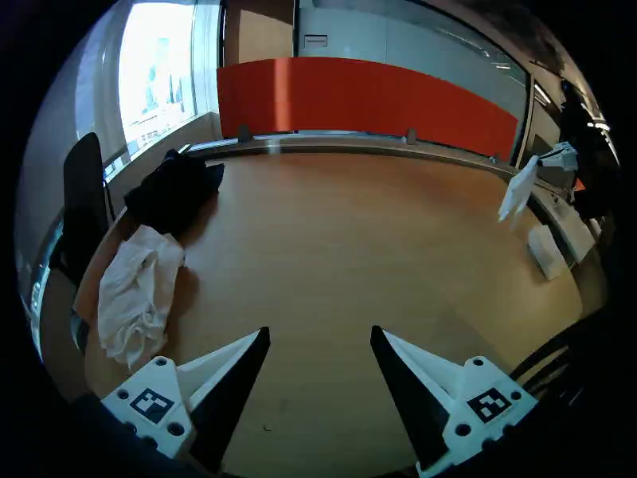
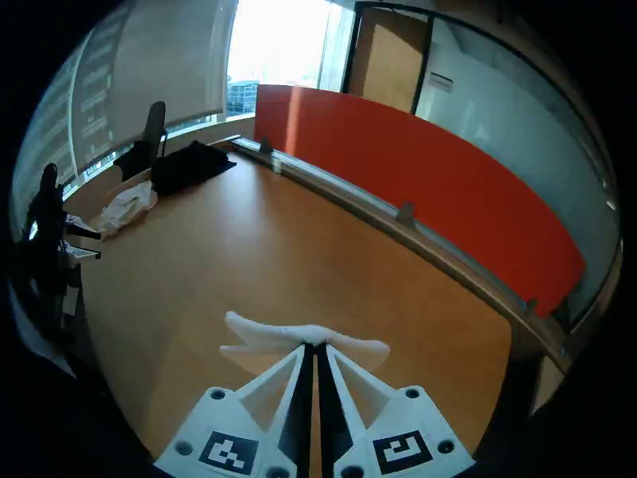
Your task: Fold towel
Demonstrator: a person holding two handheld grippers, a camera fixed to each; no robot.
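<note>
Towel (image 2: 306,336) pinched in my right gripper (image 2: 316,347), long axis crosswise to fingers, hanging before orange screen (image 2: 446,191); my left gripper (image 1: 319,330) spread wide.

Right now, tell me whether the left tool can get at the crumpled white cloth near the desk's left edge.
Probably yes. The left tool is open, and only bare desk lies between it and the crumpled white cloth, low to its left.

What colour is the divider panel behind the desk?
Orange-red; the panel shows best in left gripper view.
</note>
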